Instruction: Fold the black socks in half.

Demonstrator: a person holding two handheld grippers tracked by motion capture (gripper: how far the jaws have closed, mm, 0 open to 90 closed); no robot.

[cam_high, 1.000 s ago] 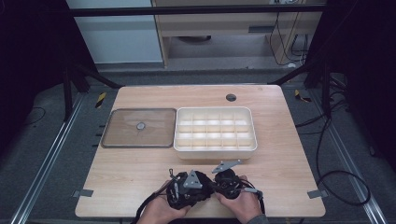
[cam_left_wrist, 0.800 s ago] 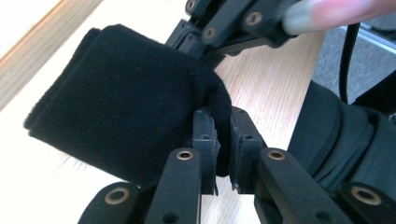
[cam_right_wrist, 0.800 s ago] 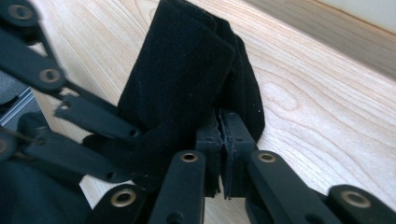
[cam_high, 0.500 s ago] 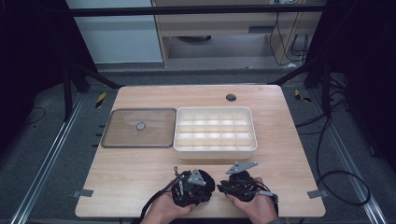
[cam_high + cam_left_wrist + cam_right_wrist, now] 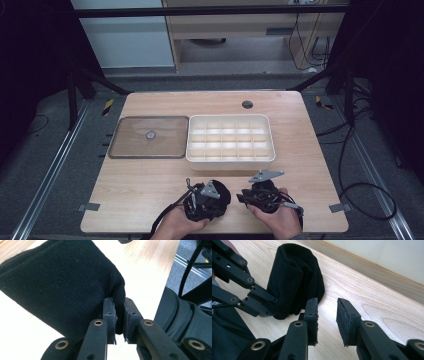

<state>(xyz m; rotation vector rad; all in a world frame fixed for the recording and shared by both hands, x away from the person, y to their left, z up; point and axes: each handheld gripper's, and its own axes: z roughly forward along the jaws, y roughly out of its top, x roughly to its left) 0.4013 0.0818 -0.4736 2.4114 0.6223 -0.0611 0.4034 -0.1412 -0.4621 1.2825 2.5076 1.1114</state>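
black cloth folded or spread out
Folded: the black cloth shows stacked layers at its edge, bunched thick where the left gripper pinches it.

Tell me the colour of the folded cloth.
Black; the cloth shows best in the left gripper view.

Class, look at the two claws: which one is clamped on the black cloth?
The left claw: its jaws pinch an edge of the black cloth. The right claw stands open beside it, nothing between its jaws.
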